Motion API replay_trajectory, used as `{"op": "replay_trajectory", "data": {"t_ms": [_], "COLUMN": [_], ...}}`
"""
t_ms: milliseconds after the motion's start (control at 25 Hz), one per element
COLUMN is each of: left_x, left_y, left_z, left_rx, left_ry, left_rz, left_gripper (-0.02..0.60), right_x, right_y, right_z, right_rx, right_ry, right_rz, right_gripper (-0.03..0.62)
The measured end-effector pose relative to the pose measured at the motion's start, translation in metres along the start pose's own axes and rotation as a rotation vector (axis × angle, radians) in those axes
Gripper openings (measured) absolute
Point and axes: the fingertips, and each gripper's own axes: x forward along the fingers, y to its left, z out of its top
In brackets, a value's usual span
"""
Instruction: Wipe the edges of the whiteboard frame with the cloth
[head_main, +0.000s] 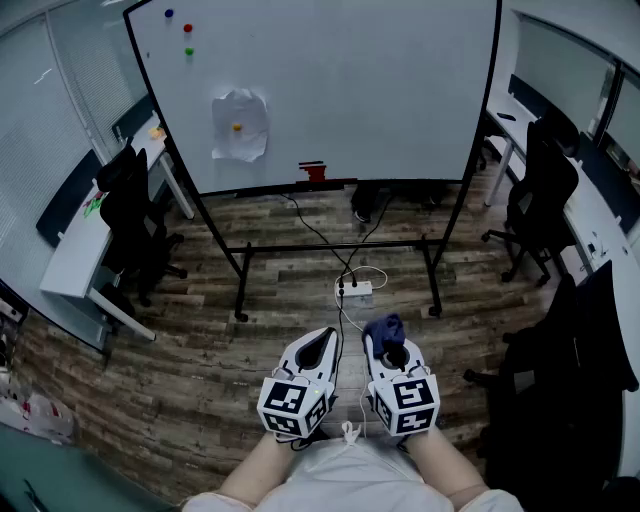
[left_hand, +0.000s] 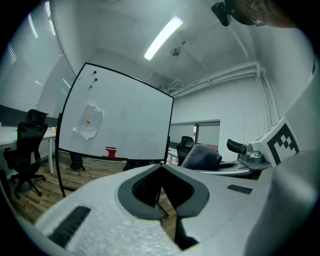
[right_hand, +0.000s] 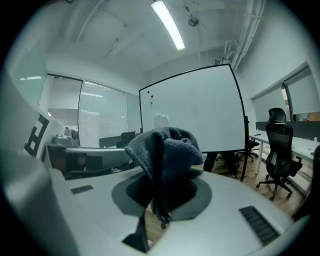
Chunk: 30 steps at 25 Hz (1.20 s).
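Right tool (right_hand: 160, 202) clenches the bunched cloth (right_hand: 162, 147), its wad standing proud, ready for wiping; my left tool (left_hand: 164, 212) is closed on nothing. Whiteboard frame (head_main: 487, 110) stands well ahead, untouched.

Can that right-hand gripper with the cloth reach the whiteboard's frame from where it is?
Probably not yet. The right gripper, shut on the cloth, sits close to the person, and the whiteboard frame stands off across the floor.

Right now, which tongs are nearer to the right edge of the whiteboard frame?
Right. The right tongs, shut on the cloth, are back from and left of that frame edge; the left tongs are farther left.
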Motion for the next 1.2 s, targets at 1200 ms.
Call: {"op": "replay_trajectory", "data": {"t_ms": [1200], "left_x": [0.040], "left_y": [0.105], "left_z": [0.003], "left_rx": [0.009], "left_ry": [0.038], "left_rz": [0.024], "left_gripper": [0.018], "right_x": [0.118], "right_y": [0.013], "right_z": [0.001], "right_rx": [0.082], "right_ry": [0.084], "right_rz": [0.024], "right_gripper": [0.069]}}
